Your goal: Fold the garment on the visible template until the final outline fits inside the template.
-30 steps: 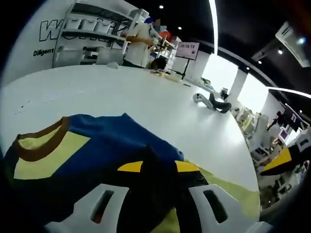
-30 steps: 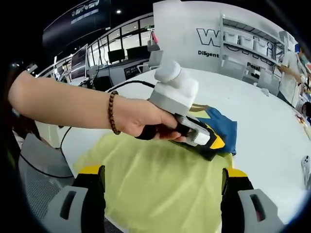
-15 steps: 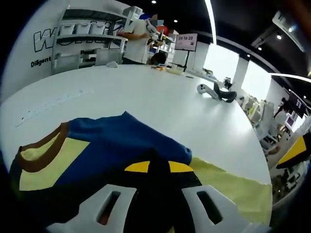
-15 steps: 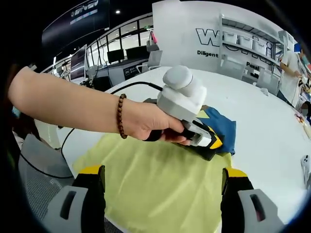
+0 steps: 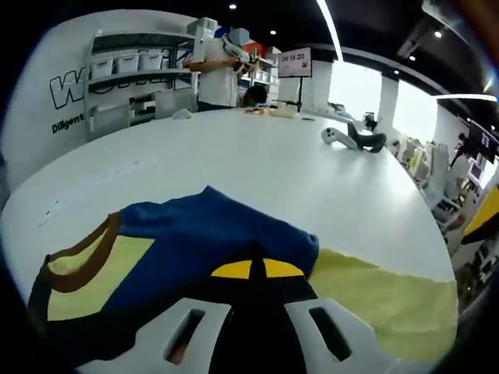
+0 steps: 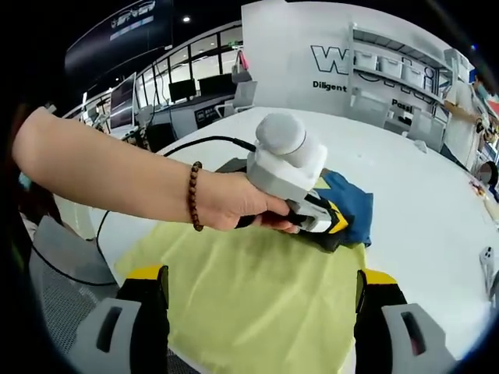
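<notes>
The left gripper (image 5: pixel 251 269) has its jaws pinched on the blue shirt (image 5: pixel 195 241), which lies on the yellow mat (image 6: pixel 249 288) on the white worktop (image 5: pixel 257 164). The right gripper (image 6: pixel 261 312) hangs near the mat with jaws wide, empty. A loose pinch could drop the fold outside the mat.

The left gripper (image 5: pixel 251 269) covers the near part of the blue garment (image 5: pixel 195 241), and its jaw tips sink into dark fabric, so whether they pinch cloth cannot be told. In the right gripper view, a hand (image 6: pixel 234 209) hides the left gripper's handle. The yellow template (image 6: pixel 249 288) runs past that view's lower edge between the right gripper's (image 6: pixel 261 300) jaws. Beyond the garment, the wall lettering (image 6: pixel 331 62) is cut off by shelving.
</notes>
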